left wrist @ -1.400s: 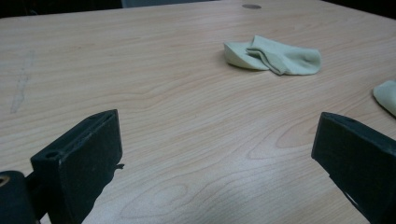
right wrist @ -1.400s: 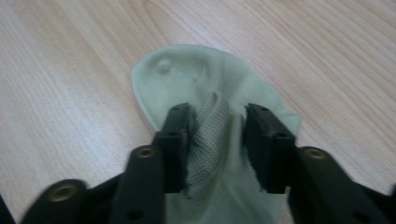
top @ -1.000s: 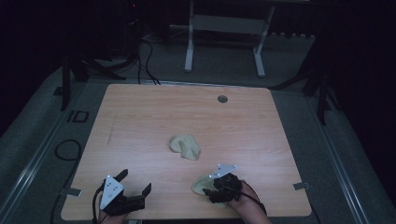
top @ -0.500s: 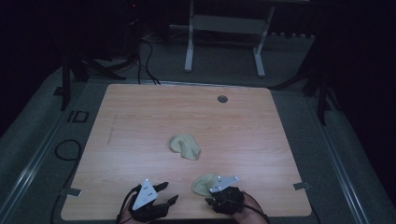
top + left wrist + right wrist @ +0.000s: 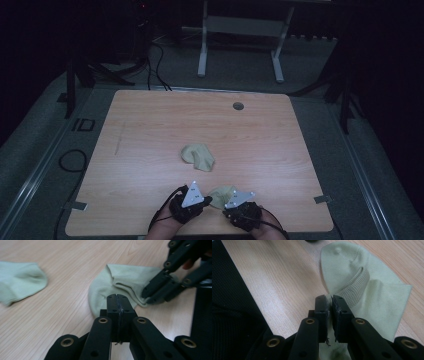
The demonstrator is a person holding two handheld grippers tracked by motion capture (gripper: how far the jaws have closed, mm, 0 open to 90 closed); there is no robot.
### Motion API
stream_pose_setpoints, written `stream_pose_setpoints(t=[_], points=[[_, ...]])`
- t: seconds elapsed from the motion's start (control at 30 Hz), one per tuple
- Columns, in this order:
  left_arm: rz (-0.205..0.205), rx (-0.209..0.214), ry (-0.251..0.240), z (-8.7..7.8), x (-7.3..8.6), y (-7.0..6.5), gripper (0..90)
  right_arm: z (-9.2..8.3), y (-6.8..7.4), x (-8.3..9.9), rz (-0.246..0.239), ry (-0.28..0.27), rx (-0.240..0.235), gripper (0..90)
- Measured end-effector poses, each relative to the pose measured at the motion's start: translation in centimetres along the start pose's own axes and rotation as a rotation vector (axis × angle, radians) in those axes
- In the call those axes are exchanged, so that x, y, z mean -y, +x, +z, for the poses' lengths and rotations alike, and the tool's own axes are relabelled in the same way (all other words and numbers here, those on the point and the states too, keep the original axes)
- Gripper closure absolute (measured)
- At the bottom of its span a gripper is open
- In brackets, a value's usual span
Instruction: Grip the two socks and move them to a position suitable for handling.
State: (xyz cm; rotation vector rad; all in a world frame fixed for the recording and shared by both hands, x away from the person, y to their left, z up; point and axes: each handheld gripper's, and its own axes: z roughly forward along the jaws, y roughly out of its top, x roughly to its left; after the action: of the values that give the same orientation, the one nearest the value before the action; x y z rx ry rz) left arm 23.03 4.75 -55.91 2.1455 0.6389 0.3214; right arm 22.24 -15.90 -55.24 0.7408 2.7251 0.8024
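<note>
Two pale green socks lie on the wooden table [image 5: 150, 125]. One sock [image 5: 197, 156] [image 5: 20, 280] rests mid-table. The near sock [image 5: 222, 192] [image 5: 120, 280] [image 5: 367, 290] lies by the front edge between my grippers. My right gripper [image 5: 225, 205] [image 5: 330, 300] [image 5: 147, 293] has just been closing and is shut on this sock's ribbed cuff, with fabric showing between its pads. My left gripper [image 5: 209, 200] [image 5: 117, 297] has just been closing too. It is shut at the sock's opposite edge, and no fabric shows between its pads.
A round cable hole [image 5: 238, 106] sits near the table's far edge. The front edge runs just under my hands. A black sleeve or cloth [image 5: 232, 322] lies beside the table at the right gripper's left. Cables [image 5: 70, 160] trail on the floor at the left.
My left gripper has travelled right from the front left corner to the near sock and closed from wide open. The right gripper stayed at the sock and closed.
</note>
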Motion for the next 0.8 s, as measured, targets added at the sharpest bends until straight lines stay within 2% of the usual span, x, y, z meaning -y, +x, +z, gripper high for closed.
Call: stream_pose_setpoints(t=[0.03,0.1,0.13,0.2,0.23,0.27,0.3,0.37,0.4,0.5,0.57,0.6,0.7,0.77,0.8], points=[[0.0,0.0,0.0,0.0,0.0,0.0,88.9,0.0,0.0,0.0,0.0,0.0,0.0,82.9],[0.013,0.007,0.039,1.6,-0.7,-0.1,88.9,0.0,0.0,0.0,-0.003,0.0,-0.003,83.4],[0.013,0.007,0.039,1.6,-0.7,-0.1,88.9,0.0,0.0,0.0,-0.004,0.0,-0.004,83.3],[0.021,-0.002,0.101,2.9,-0.6,0.1,89.0,0.0,-0.1,0.0,-0.002,-0.001,-0.01,83.5],[0.021,-0.002,0.101,2.9,-0.6,0.1,89.2,-0.1,-0.1,0.1,0.001,-0.002,-0.009,83.8],[-0.002,0.009,0.09,3.0,-0.6,0.2,89.2,-0.2,-0.1,0.1,-0.004,-0.006,-0.002,84.2],[-0.007,0.014,0.097,3.0,-0.6,0.4,89.2,-0.2,-0.1,0.1,-0.004,-0.006,-0.002,84.2],[0.015,0.0,0.113,2.9,-0.8,0.2,89.2,-0.7,-0.2,0.4,0.005,-0.019,0.002,84.4],[0.014,-0.007,0.113,2.8,-0.8,0.1,89.2,-1.5,-0.6,0.6,0.022,-0.038,0.008,84.5],[0.005,-0.007,0.109,2.8,-0.7,0.1,89.2,-1.9,-0.8,0.7,0.03,-0.047,0.013,84.4],[0.0,-0.005,0.104,2.9,-0.7,0.1,89.2,-4.6,-2.1,1.7,0.101,-0.114,0.051,84.4],[0.0,-0.005,0.104,2.9,-0.7,0.1,89.2,-5.2,-2.4,2.0,0.118,-0.123,0.059,84.4],[0.009,-0.009,0.1,3.0,-0.7,0.1,89.2,-6.0,-3.0,2.6,0.145,-0.134,0.084,84.4],[0.017,-0.006,0.104,3.1,-0.8,0.1,89.2,-6.8,-4.0,3.6,0.184,-0.138,0.104,84.3],[0.017,-0.006,0.104,3.1,-0.8,0.1,89.2,-6.8,-4.0,3.6,0.184,-0.138,0.104,84.3]])
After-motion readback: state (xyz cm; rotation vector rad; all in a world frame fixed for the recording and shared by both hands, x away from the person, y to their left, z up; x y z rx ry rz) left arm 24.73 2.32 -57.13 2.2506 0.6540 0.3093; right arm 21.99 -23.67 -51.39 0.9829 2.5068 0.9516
